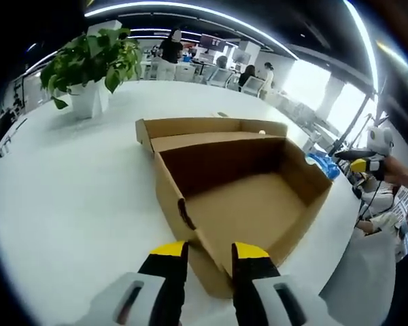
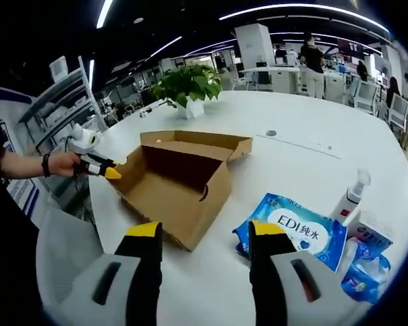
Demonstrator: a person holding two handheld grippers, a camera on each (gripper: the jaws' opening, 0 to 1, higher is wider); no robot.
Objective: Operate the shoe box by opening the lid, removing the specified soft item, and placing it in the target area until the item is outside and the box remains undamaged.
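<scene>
Both tongs released: left tongs (image 1: 211, 255) w/ jaws astride the shoe box (image 2: 177, 187) corner, right tongs (image 2: 204, 234) apart. Wipes pack (image 2: 296, 231) lies outside, nr tabletop (image 2: 313, 129) edge. Risk: clamping could crush cardboard.

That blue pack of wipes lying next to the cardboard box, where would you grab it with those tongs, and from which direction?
Probably by its near long edge, coming straight ahead from the right tongs, which are open with the wipes pack just beyond them. The pack lies flat on the white table and looks soft, so a pinch on an edge should hold. The shoe box crowds its other side.
</scene>
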